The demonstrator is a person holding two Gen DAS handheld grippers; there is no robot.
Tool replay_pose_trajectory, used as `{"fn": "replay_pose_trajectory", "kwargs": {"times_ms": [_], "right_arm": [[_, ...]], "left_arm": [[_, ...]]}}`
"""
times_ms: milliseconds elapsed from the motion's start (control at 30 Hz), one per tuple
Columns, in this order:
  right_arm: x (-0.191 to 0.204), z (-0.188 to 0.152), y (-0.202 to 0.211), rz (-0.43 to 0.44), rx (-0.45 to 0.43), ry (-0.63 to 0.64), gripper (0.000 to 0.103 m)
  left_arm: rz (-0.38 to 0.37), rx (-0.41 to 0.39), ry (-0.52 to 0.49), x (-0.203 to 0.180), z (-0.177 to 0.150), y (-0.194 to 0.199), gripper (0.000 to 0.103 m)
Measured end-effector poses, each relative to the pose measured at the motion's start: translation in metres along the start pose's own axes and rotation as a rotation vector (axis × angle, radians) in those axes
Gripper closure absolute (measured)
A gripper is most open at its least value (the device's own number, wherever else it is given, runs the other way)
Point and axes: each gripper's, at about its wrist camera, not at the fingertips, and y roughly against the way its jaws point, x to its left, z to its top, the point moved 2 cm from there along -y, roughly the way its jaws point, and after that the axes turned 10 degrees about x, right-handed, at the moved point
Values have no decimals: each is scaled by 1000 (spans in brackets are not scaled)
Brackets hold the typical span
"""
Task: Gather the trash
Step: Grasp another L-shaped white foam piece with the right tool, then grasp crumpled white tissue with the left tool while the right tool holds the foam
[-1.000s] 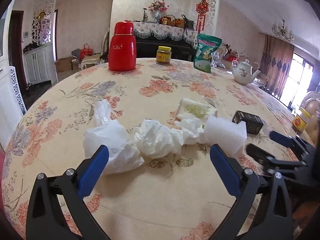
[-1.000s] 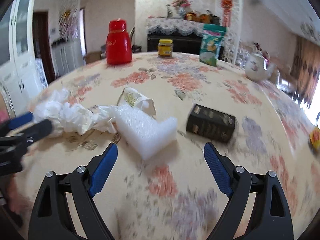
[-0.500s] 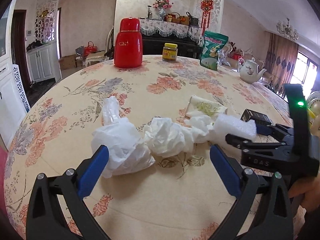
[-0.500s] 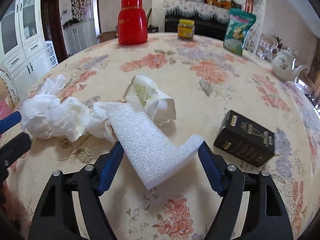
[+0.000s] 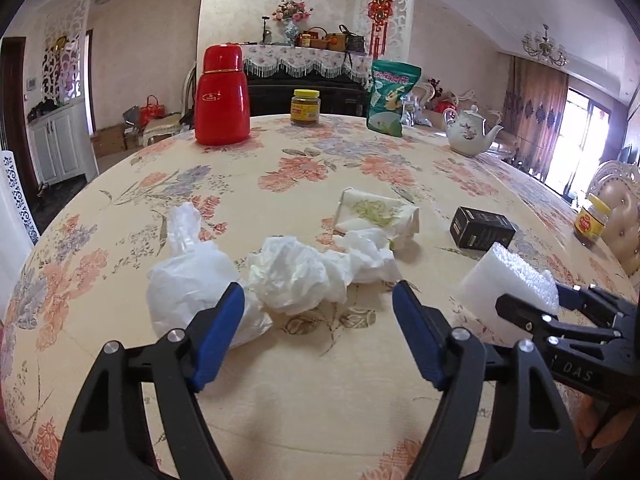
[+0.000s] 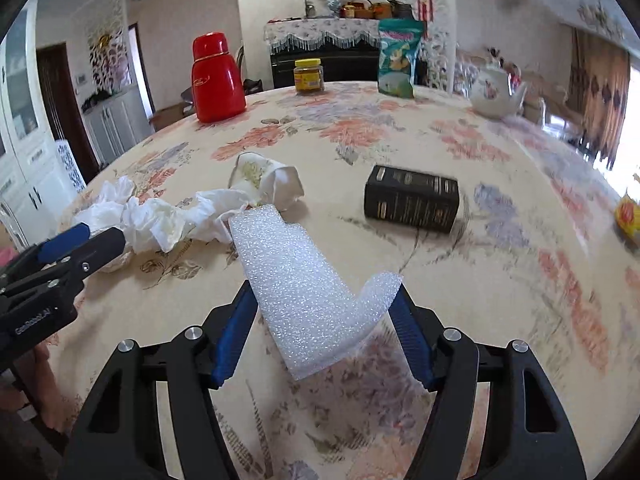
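Observation:
My right gripper (image 6: 322, 312) is shut on a white L-shaped foam piece (image 6: 304, 284) and holds it above the table; it also shows in the left wrist view (image 5: 508, 280). My left gripper (image 5: 318, 312) is open and empty, just in front of a crumpled white tissue (image 5: 296, 274) and a white plastic bag (image 5: 196, 280). A folded printed napkin (image 5: 376, 214) lies behind the tissue. A black box (image 5: 482, 232) lies to the right.
On the floral tablecloth (image 5: 280, 392) at the far side stand a red thermos (image 5: 222, 96), a yellow-lidded jar (image 5: 306, 107), a green snack bag (image 5: 392, 98) and a white teapot (image 5: 472, 132). Another jar (image 5: 592, 220) stands at the right edge.
My right gripper closed on the foam piece and lifted it off the table, back toward me. My left gripper narrowed a little and stayed in front of the tissue.

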Motion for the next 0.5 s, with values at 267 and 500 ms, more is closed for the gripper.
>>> {"fn": "replay_pose_trajectory", "kwargs": {"times_ms": [267, 500], "right_arm": [[1, -3, 7, -4, -23, 33, 38], [-2, -4, 8, -5, -24, 20, 38]], "left_arm": [[-40, 1, 31, 4, 4, -3, 38], [54, 35, -26, -5, 24, -19, 38]]}}
